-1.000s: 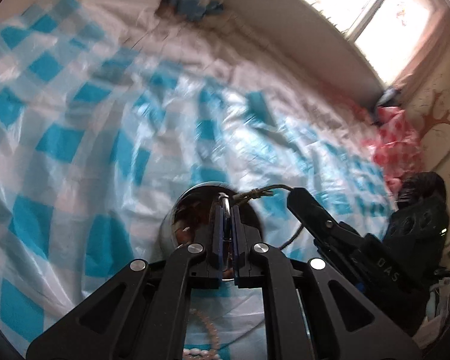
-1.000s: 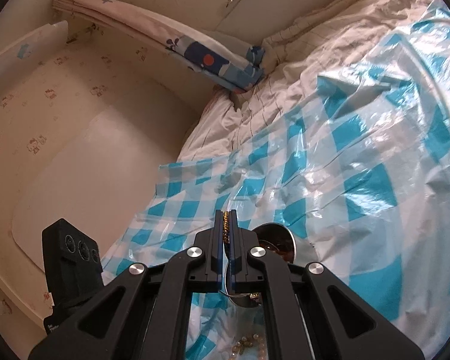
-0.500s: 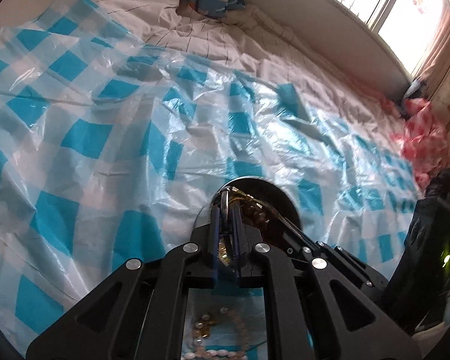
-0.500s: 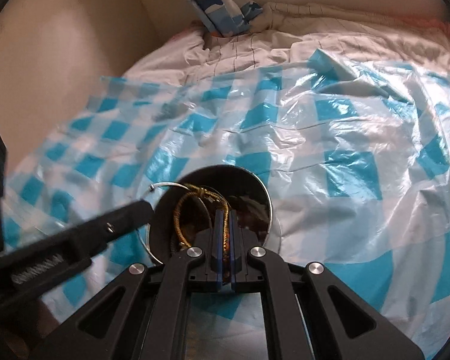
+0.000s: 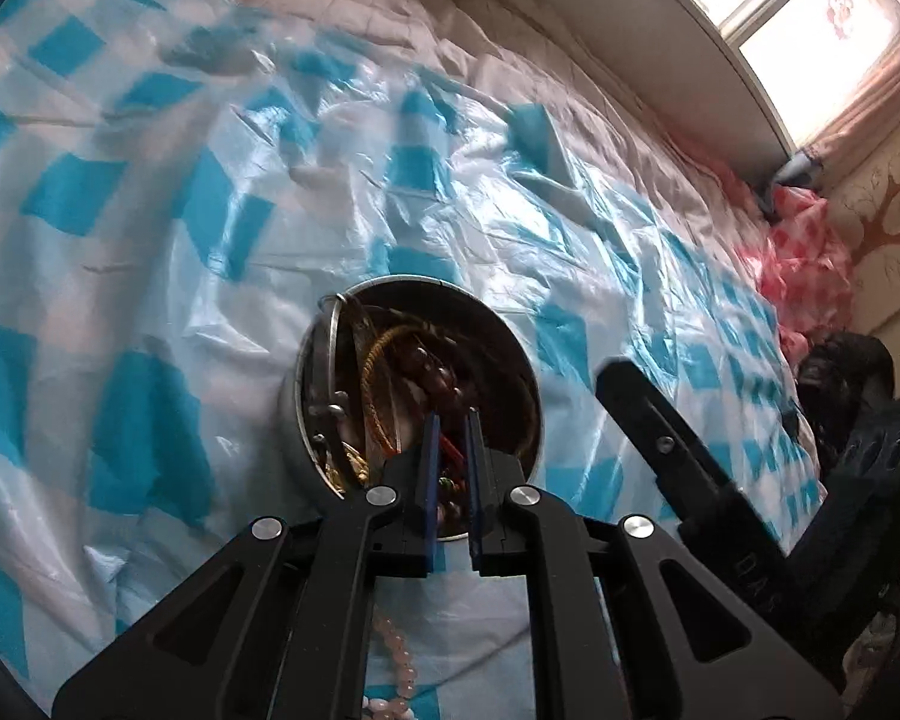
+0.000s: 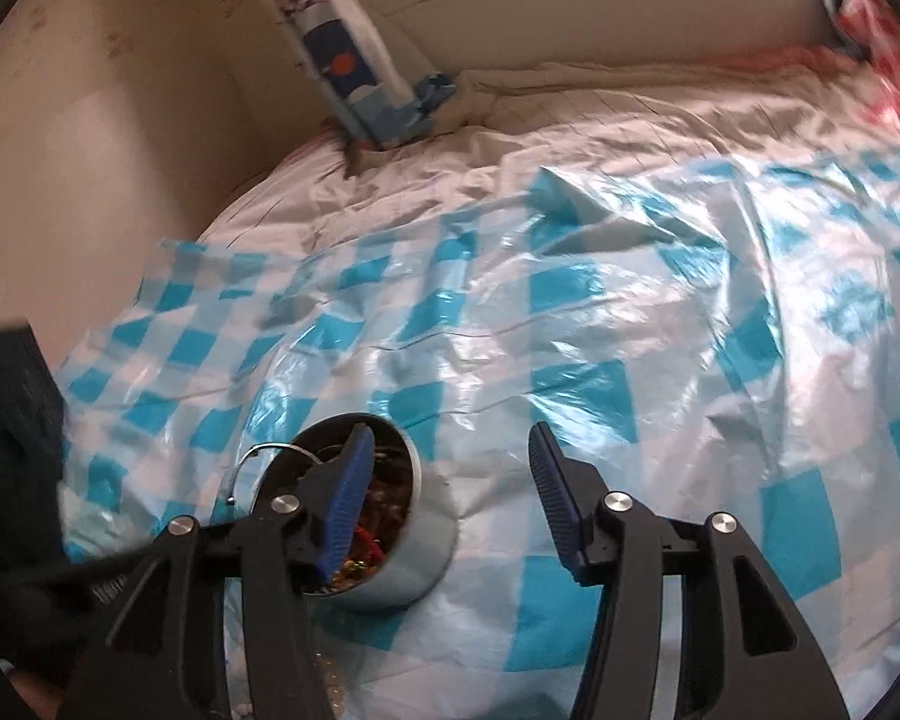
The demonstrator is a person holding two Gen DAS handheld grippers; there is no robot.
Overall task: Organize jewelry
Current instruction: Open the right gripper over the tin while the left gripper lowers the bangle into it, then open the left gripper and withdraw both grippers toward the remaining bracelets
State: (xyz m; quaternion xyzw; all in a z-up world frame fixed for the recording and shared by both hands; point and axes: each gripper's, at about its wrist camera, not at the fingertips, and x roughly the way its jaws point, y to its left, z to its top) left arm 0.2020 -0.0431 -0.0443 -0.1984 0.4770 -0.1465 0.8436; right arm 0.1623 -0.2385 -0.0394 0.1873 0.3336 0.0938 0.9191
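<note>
The left gripper [image 5: 450,426] hangs over the open mouth of the round metal tin [image 5: 306,420], its blue pads a narrow slot apart. In the left wrist view a few red strands show in that slot, but whether they are pinched or simply lie in the tin below cannot be told. The right gripper [image 6: 447,468] has just been opening: its jaws stand wide with nothing between them, its left pad over the tin's rim [image 6: 414,462] and its right pad above bare sheet.

The tin sits on the blue-and-white checked plastic sheet [image 5: 150,228] spread over the bed [image 6: 570,120], toward the sheet's near edge. It holds a heap of jewelry: a gold cord bangle [image 5: 378,372], dark red beads [image 5: 432,372] and a silver wire bangle [image 5: 333,354] leaning against the inner wall, its end poking over the rim. A string of pale pink beads [image 5: 399,654] lies on the sheet just short of the tin, under the left gripper's frame.

Beyond the tin the crumpled sheet lies open toward the bed's far edge, where a blue patterned cushion [image 6: 360,90] leans at the wall. Pink checked fabric [image 5: 810,264] is bunched at the far right corner.
</note>
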